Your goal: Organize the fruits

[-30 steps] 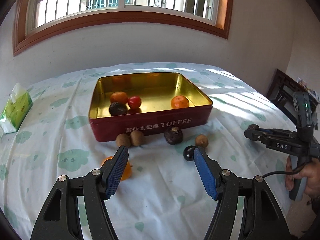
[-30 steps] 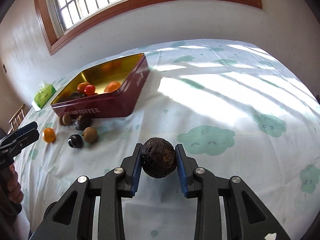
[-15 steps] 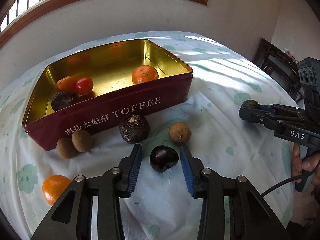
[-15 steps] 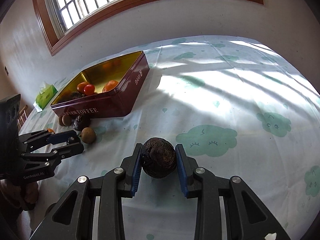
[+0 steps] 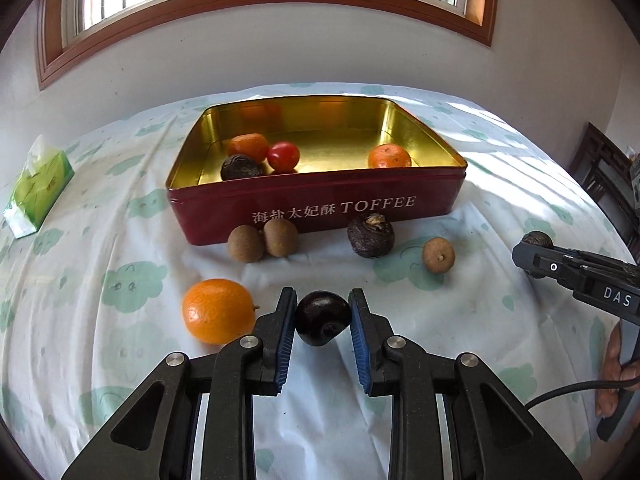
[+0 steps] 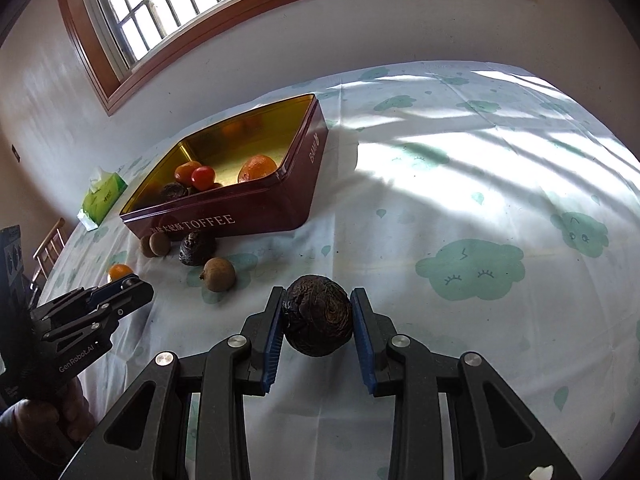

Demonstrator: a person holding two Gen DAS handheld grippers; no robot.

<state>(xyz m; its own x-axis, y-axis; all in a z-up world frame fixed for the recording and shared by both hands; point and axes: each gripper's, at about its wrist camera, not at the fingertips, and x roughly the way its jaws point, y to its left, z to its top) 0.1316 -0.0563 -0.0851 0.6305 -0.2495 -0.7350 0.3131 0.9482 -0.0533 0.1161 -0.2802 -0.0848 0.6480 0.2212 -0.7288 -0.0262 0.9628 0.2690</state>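
Observation:
My left gripper (image 5: 322, 312) is shut on a dark glossy round fruit (image 5: 322, 322) just above the cloth, in front of the red TOFFEE tin (image 5: 320, 208). My right gripper (image 6: 317, 316) is shut on a wrinkled dark brown fruit (image 6: 317, 316), to the right of the tin (image 6: 248, 210). In the left wrist view the right gripper (image 5: 536, 252) shows at the right edge. The tin holds two oranges, a red tomato (image 5: 283, 156) and a wrinkled dark fruit (image 5: 240, 167). On the cloth lie an orange (image 5: 218, 311), two brown fruits (image 5: 262, 241), a wrinkled dark fruit (image 5: 370, 236) and another brown fruit (image 5: 438, 254).
A green tissue pack (image 5: 38, 192) lies at the table's far left. A dark wooden chair (image 5: 604, 176) stands off the right side. A wall with a window runs behind the table. A person's hand (image 5: 616, 364) holds the right gripper's handle.
My left gripper moved forward and down to the dark glossy fruit and its jaws shut on it. My right gripper drifted toward the tin with the wrinkled fruit still held.

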